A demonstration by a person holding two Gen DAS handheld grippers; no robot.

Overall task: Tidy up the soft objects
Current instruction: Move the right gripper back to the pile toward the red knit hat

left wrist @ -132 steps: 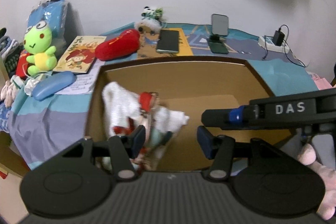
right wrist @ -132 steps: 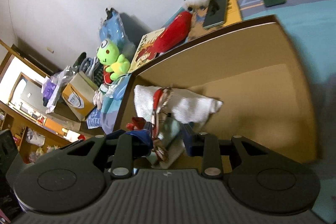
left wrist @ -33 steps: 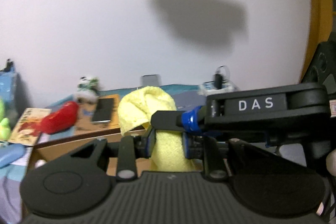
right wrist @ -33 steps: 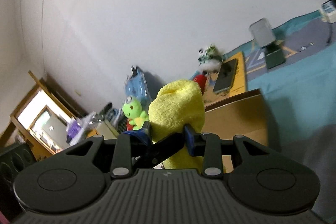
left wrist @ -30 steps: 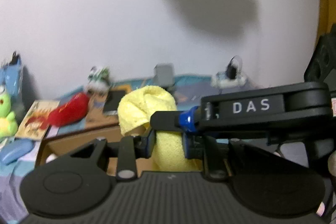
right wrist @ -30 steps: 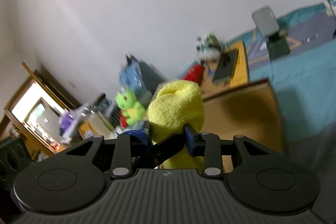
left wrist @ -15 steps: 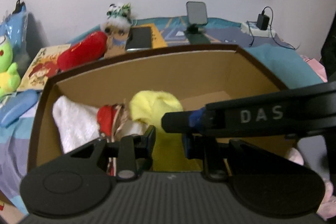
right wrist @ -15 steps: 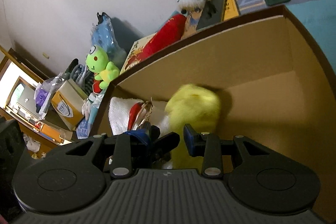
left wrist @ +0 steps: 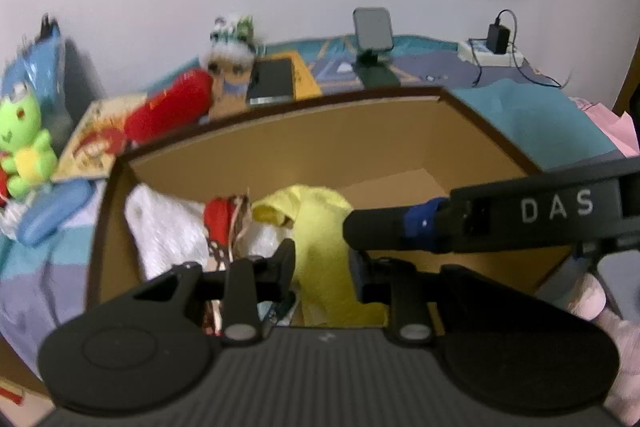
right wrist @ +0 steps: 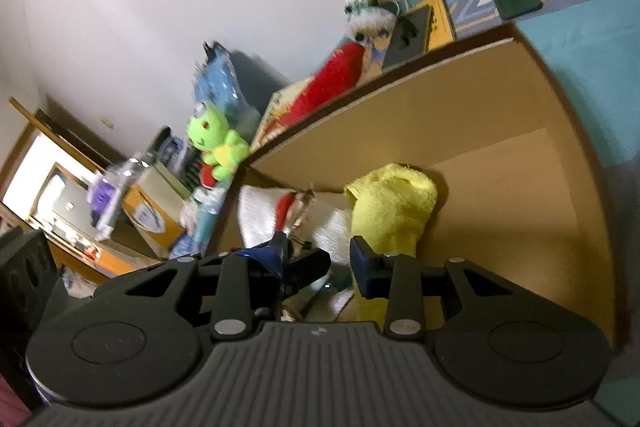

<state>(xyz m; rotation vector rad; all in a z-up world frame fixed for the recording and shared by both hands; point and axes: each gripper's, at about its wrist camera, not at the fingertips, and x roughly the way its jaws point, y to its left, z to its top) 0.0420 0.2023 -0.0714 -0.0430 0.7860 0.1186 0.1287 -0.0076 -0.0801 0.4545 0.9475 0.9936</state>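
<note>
Two grippers of mine hang over the open cardboard box [left wrist: 472, 115] on the bed. My left gripper [left wrist: 322, 261] has its jaws opening, with the yellow towel [left wrist: 320, 227] between them; the cloth lies slack in the gap, and the pads no longer press it. The towel sits inside the box, toward its near wall, leaning against the white towel [left wrist: 160, 227] that fills the left end. A red-trimmed cloth bundle [left wrist: 220, 219] is wedged between the two towels.

My right gripper [right wrist: 340, 265] points down into the same box with its jaws parted and nothing pinched. The yellow towel [right wrist: 394, 207] rises just beyond its right finger, and the tip of my left gripper pokes across its left finger.

Behind the box, on the blue bedspread [left wrist: 540, 115], lie a red plush [left wrist: 172, 107], a green frog plush [left wrist: 24, 147], a dark tablet [left wrist: 272, 81] and a phone stand [left wrist: 372, 43].
</note>
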